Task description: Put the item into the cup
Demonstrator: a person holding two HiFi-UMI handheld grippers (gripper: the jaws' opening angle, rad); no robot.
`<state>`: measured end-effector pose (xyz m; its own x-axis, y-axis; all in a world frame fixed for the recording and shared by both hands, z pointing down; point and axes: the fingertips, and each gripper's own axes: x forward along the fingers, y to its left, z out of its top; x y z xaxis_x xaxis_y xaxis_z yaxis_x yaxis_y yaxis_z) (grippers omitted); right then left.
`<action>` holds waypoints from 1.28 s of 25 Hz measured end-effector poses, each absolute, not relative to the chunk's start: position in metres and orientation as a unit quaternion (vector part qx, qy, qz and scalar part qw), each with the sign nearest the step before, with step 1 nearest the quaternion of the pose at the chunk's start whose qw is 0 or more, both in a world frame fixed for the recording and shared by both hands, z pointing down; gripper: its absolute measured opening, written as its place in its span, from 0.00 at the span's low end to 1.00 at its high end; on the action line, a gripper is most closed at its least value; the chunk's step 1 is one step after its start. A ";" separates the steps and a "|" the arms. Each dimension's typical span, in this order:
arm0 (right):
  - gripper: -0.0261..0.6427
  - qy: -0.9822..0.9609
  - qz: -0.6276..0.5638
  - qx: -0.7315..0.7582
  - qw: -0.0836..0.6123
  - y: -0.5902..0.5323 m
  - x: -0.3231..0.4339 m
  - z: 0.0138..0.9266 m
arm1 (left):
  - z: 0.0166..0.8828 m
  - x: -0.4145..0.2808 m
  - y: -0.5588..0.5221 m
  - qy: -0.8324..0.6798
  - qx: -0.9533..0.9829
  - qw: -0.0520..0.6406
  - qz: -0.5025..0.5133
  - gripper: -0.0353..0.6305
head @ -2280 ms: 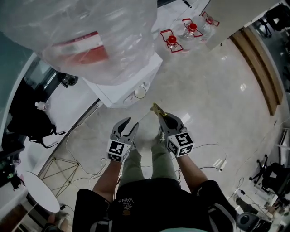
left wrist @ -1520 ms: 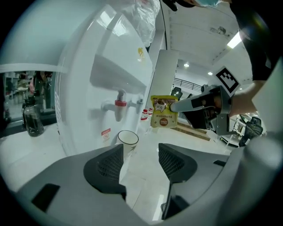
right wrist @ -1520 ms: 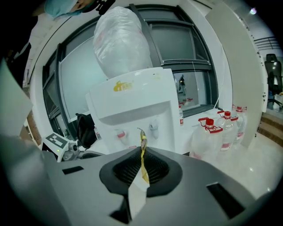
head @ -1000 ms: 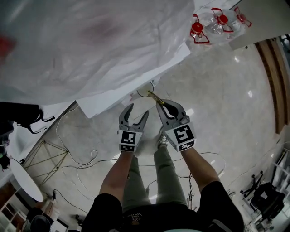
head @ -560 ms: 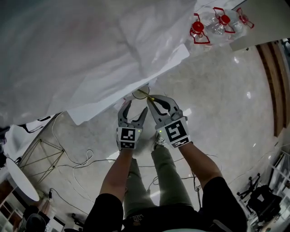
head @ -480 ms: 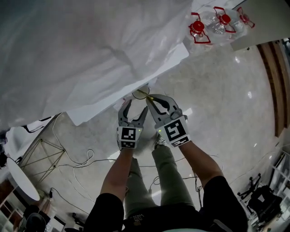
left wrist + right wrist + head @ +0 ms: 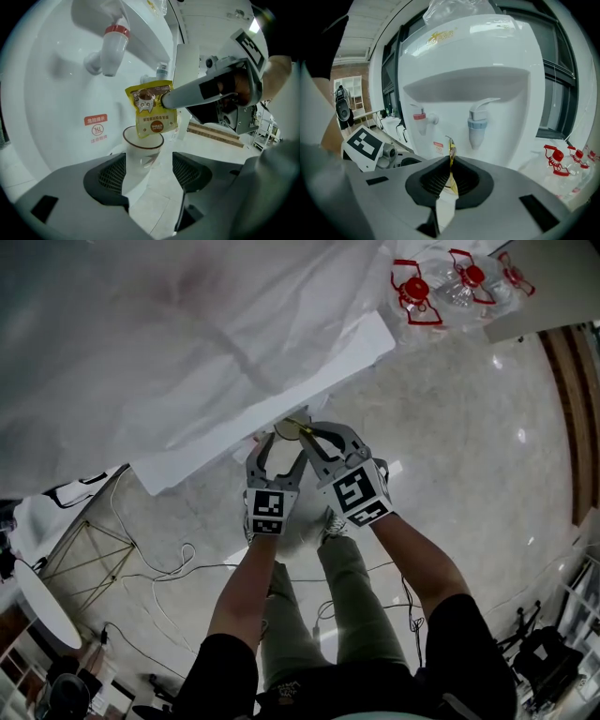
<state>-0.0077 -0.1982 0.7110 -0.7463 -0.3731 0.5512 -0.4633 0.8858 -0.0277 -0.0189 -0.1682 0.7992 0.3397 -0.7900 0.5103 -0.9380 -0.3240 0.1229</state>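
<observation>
Small flat yellow foil sachet (image 7: 151, 108) with a brown round label: hangs upright directly over the cup, lower edge level with the cup mouth; whether it has entered cannot be determined. It is pinched at one side edge by the right gripper (image 7: 450, 174), whose grey ribbed pads are closed flat on the sachet, the thin edge showing above them. White tapered paper cup (image 7: 142, 157) with a brown rim: stands upright at the foot of the dispenser front, below the taps. Left gripper (image 7: 149, 174): jaws wide apart, dark mesh-textured pads either side of the cup's line, nothing clamped; the cup sits slightly ahead of the pads. White glossy moulded-plastic water dispenser (image 7: 487, 56): smooth curved front, one tap with a red collar (image 7: 112, 44), one with a blue collar (image 7: 477, 125), and a small red warning label (image 7: 95, 129) beside the cup. Crinkled translucent plastic film (image 7: 141, 334) covers the dispenser's top. Clear plastic bottles with red caps (image 7: 441, 282) lie well apart on the polished pale stone floor (image 7: 469, 427).
</observation>
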 end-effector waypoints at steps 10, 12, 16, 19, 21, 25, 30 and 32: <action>0.11 -0.928 0.087 0.203 0.300 -0.205 -0.020 0.733 | 0.805 -0.017 -0.170 -0.542 0.795 0.198 0.186 0.52; 0.11 -0.928 0.089 0.199 0.302 -0.206 -0.023 0.736 | 0.805 -0.018 -0.171 -0.544 0.794 0.199 0.187 0.52; 0.11 -0.927 0.099 0.194 0.304 -0.206 -0.028 0.742 | 0.805 -0.019 -0.171 -0.544 0.792 0.205 0.185 0.52; 0.11 -0.929 0.125 0.190 0.293 -0.208 -0.029 0.748 | 0.808 -0.020 -0.172 -0.543 0.793 0.206 0.186 0.52; 0.11 -0.927 0.139 0.185 0.294 -0.208 -0.026 0.755 | 0.810 -0.020 -0.172 -0.541 0.794 0.204 0.186 0.52; 0.11 -0.919 0.161 0.186 0.308 -0.207 -0.020 0.776 | 0.812 -0.022 -0.173 -0.539 0.796 0.203 0.186 0.52; 0.11 -0.919 0.153 0.184 0.314 -0.210 -0.019 0.783 | 0.813 -0.021 -0.176 -0.530 0.801 0.202 0.193 0.52; 0.11 -0.919 0.153 0.182 0.315 -0.209 -0.020 0.784 | 0.815 -0.022 -0.175 -0.529 0.801 0.203 0.194 0.53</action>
